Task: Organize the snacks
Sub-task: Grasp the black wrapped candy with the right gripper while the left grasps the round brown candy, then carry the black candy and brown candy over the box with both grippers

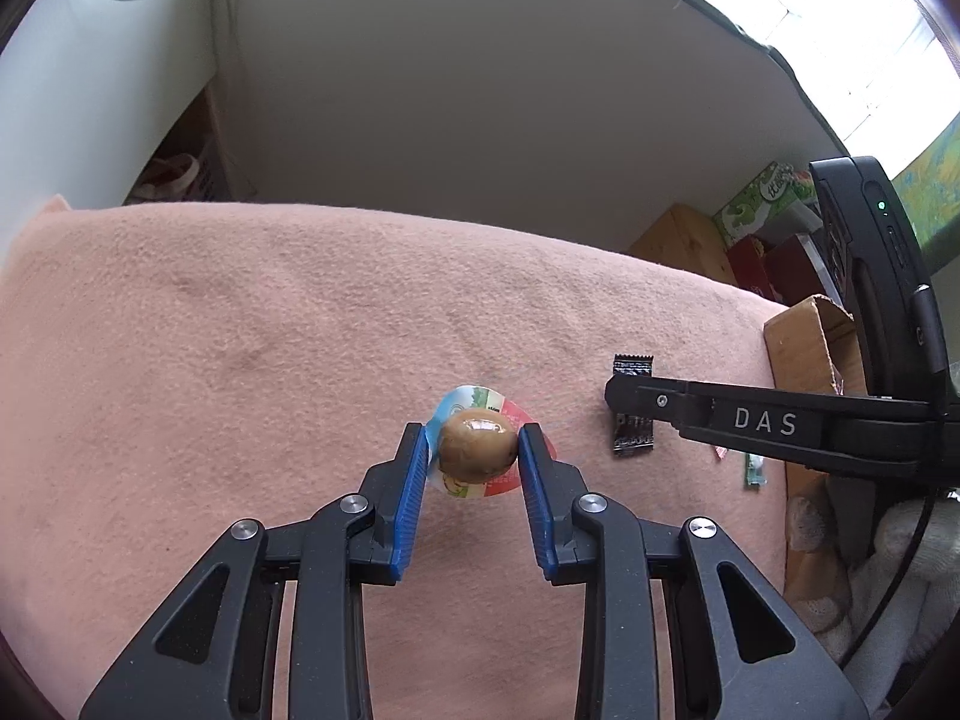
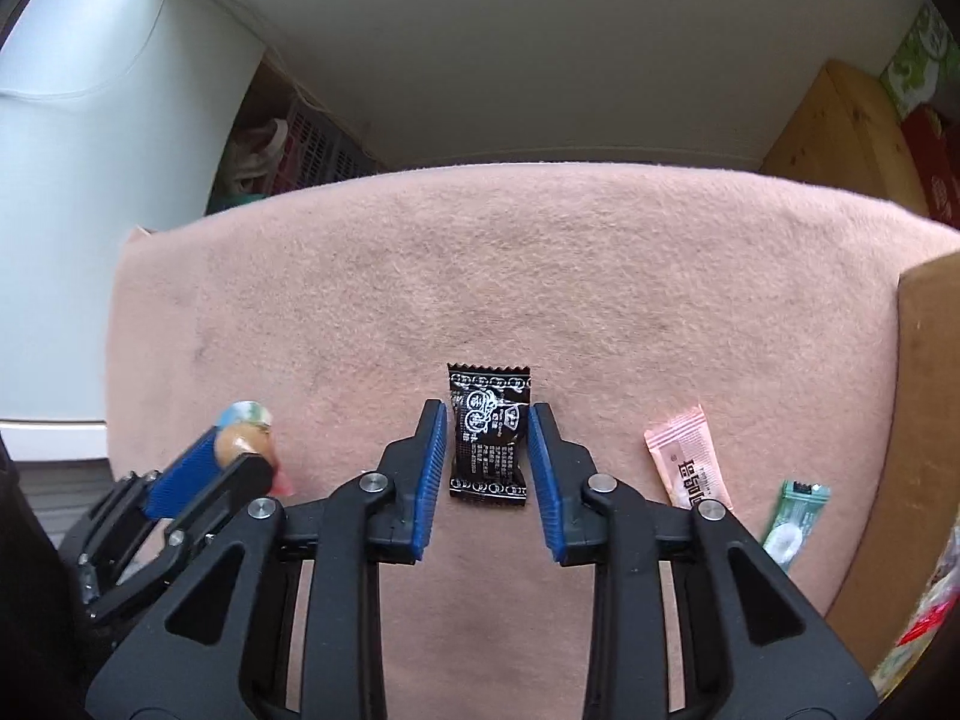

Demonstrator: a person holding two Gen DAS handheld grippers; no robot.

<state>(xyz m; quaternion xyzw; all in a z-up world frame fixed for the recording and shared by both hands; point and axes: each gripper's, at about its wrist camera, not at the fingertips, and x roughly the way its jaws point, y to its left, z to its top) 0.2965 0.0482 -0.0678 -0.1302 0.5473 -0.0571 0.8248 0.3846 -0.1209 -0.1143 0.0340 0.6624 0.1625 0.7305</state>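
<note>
My left gripper [image 1: 473,433] is shut on an egg snack [image 1: 477,450], a brown egg in a blue, white and red wrapper, held just above the pink cloth [image 1: 240,330]. The right wrist view shows this left gripper [image 2: 237,450] with the egg snack [image 2: 240,441] at the lower left. My right gripper [image 2: 489,414] points down at a black snack packet [image 2: 489,444] with white print. The packet lies flat on the cloth between the blue pads, and the jaws stand open beside its edges. From the left wrist view, one finger [image 1: 636,399] of that gripper crosses the black packet [image 1: 633,366].
A pink packet [image 2: 690,462] and a green packet [image 2: 792,522] lie on the cloth to the right. A cardboard box [image 2: 924,390] stands at the cloth's right edge, with a wooden cabinet [image 2: 840,132] and coloured boxes behind it. A white wall runs along the far side.
</note>
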